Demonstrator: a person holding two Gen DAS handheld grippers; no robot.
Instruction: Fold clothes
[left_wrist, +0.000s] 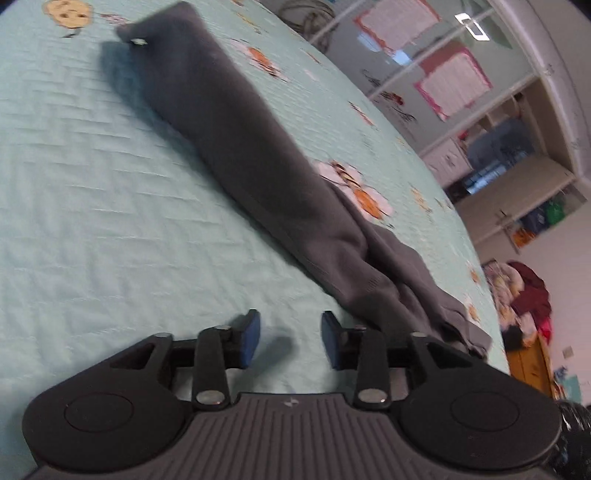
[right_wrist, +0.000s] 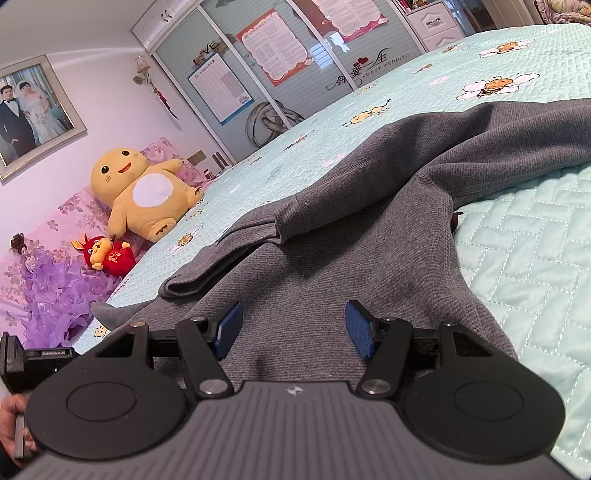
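Your grey clothes (left_wrist: 236, 147) lie long and bunched on the bed (left_wrist: 92, 184). Both your left gripper (left_wrist: 290, 338) and right gripper (right_wrist: 291, 330) are wide open, holding nothing. Next, pinch an edge.

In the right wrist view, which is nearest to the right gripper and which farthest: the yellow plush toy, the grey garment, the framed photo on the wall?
1. Grey garment: directly under and ahead of the right gripper, spread on the bed.
2. Yellow plush toy: ahead to the left, near the bed's head.
3. Framed photo: farthest, on the wall at upper left, behind the toy.
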